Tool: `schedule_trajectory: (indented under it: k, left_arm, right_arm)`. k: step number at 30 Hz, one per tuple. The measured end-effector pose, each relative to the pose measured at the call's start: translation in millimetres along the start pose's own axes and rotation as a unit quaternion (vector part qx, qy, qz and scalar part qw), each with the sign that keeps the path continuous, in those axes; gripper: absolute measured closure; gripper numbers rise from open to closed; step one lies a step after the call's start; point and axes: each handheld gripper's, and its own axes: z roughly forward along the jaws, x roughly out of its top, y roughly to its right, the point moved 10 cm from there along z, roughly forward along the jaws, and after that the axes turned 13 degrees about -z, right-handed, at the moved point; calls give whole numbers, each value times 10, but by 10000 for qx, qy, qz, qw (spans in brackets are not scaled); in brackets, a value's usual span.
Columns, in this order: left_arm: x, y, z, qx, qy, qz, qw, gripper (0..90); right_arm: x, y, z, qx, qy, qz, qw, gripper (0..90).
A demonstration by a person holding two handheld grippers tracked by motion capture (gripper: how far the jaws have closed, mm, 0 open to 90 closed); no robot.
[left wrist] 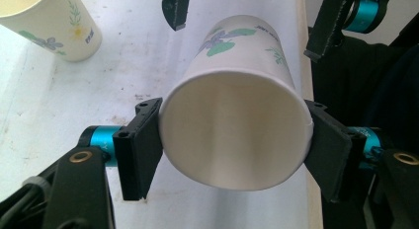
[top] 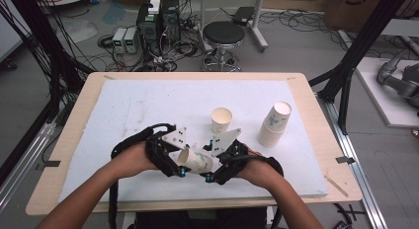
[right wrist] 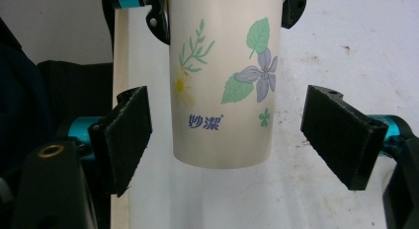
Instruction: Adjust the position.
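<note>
Worktop (top: 123, 105), wooden with a white sheet over most of it, scuffed and speckled; it carries every item below; stack of paper cups (top: 274, 124), nested, standing upright near the right side of the sheet, well apart from both hands; single paper cup (top: 221, 120), upright, mouth up, apparently empty, standing just beyond the grippers; held paper cup (top: 195, 161), white with printed leaves and a purple flower, lying on its side in the air above the near edge of the sheet, between the two hands, mouth toward the person's left; left gripper (left wrist: 232, 140), its fingers (left wrist: 141, 147) pressed against opposite sides of the cup's rim, closed onto it and carrying it, the rim looking slightly ovalled under the pressure; right gripper (right wrist: 244, 137), its fingers (right wrist: 126, 135) spread wide, standing clear on either side of the cup's base end and touching nothing. Handling judgement: the cup is very light, thin-walled and easily crushed; the rolled rim and the closed base are the stiffest bands, so those are the places to take hold, with light pressure; the mid-wall would likely buckle; the coated paper may slip against a loose grip, though the fingers' rough padding should help.
</note>
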Motion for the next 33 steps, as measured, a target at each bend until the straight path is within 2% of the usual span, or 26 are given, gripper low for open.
schedule_trajectory:
  k: [14,21,23,26,30,33]
  left_arm:
    - [-18,-8,33,25,-214,-19,9998,300]
    - [4,-3,52,13,-227,-8,9997,300]
    - [11,-2,57,15,-214,-8,9998,300]
    - [22,6,66,1,-197,-21,9998,299]
    - [34,17,86,-20,-178,-46,9998,299]
    - [46,15,95,-15,-133,-81,9999,296]
  right_arm:
    - [34,-1,49,48,-180,-155,9997,201]
    - [6,-12,132,39,-403,-202,9990,206]
    - [-3,-22,157,77,-470,-234,9986,257]
    - [1,-23,190,60,-485,-247,9985,267]
    - [-10,-27,209,70,-571,-268,9980,337]
    - [-24,-30,215,70,-625,-257,9977,340]
